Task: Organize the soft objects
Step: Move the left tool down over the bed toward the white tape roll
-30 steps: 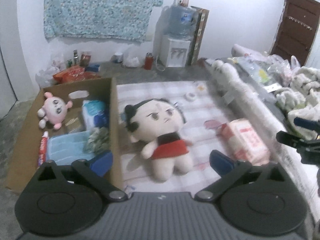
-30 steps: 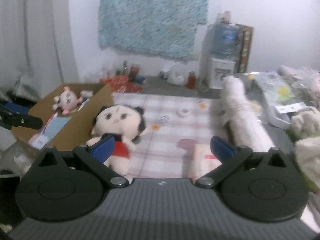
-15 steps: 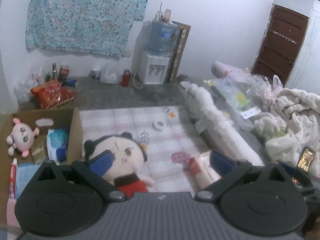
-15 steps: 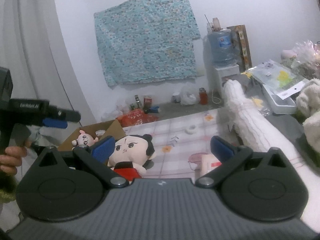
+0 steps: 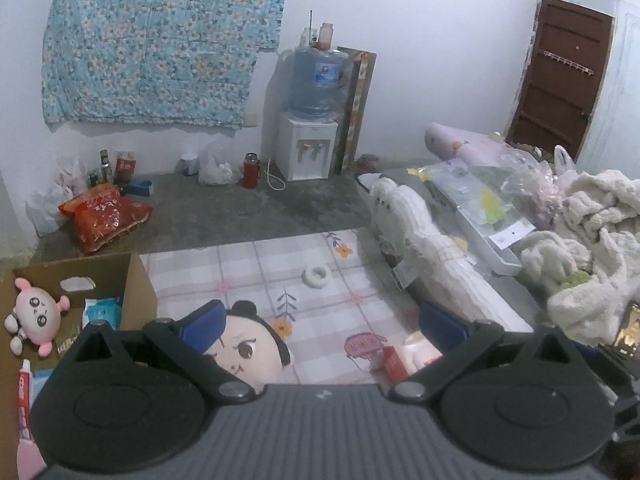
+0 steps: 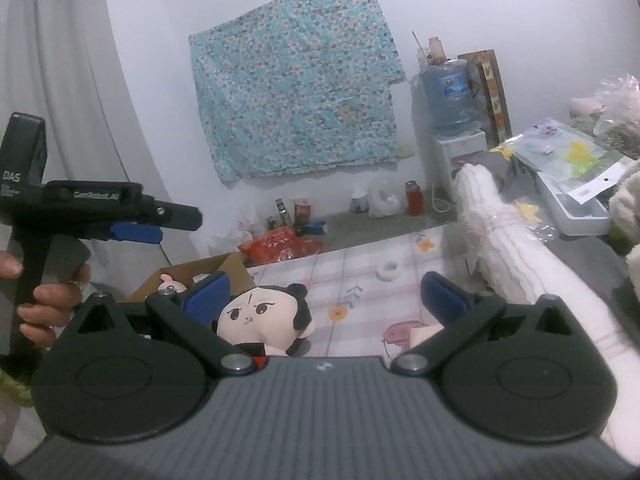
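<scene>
hovering high with both pairs of jaws spread wide and empty, the left gripper (image 5: 320, 320) and right gripper (image 6: 326, 294) look down at the black-haired doll (image 6: 266, 316) lying on the checked mat (image 5: 320, 264) beside the cardboard box (image 5: 136, 276), likely lining up a pick.

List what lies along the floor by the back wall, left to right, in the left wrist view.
Red snack bag → white cup → white plastic bag → red flask → water dispenser.
</scene>
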